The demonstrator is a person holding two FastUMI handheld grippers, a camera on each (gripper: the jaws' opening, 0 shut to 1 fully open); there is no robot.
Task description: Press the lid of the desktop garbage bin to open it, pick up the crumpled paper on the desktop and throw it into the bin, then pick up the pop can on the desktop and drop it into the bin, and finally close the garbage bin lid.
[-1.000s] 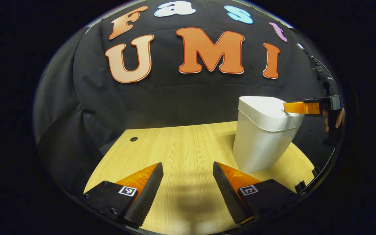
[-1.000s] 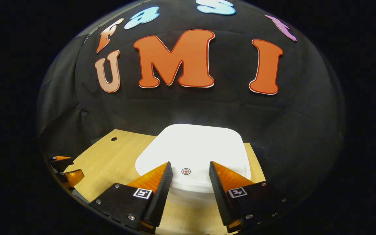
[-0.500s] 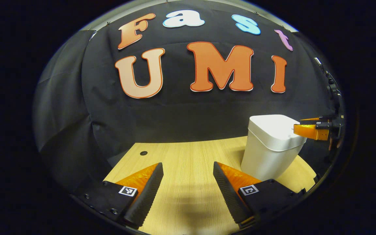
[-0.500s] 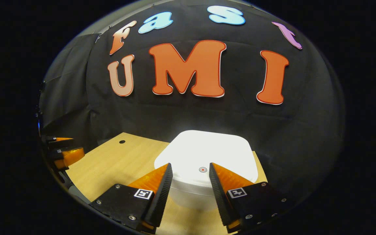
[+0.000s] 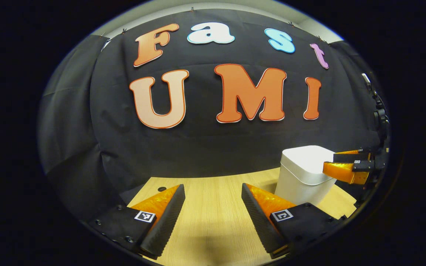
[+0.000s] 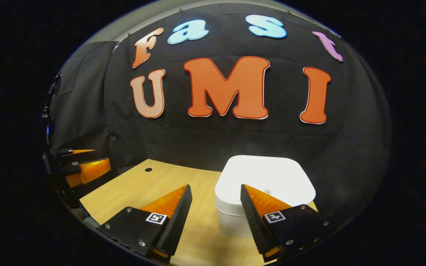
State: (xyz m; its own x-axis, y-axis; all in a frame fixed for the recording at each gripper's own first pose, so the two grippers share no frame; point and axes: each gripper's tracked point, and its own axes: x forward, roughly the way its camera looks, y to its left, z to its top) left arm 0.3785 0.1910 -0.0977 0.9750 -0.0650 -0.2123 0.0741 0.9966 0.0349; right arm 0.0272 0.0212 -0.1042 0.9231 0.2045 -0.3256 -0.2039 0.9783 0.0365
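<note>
both tools are released, with nothing between their fingers. left tool (image 5: 213, 192) hangs over a bare stretch of the wooden table (image 5: 213, 221), its two fingers spread wide apart and pointing toward the black cloth wall (image 5: 205, 144). off to its right stands the white bin (image 5: 301, 177), upright near the far right part of the table, its lid (image 5: 307, 159) down and flat on top. the right tool (image 5: 333, 166) shows there too, at the right side of the bin, its fingers level with the lid; whether it touches the bin cannot be told from this angle.

in the right gripper view, the right tool (image 6: 213, 192) is spread wide as well, held above the table (image 6: 142, 188) in front of the bin (image 6: 231, 218). its right-hand finger (image 6: 261, 203) covers part of the lid (image 6: 268, 173), near a small red ring mark (image 6: 267, 191) on the lid's near edge. the lid is shut. a small dark hole (image 6: 148, 170) sits in the table near the far left corner. the left tool (image 6: 83, 166) shows at the far left, beside the table edge, well apart from the bin.
</note>
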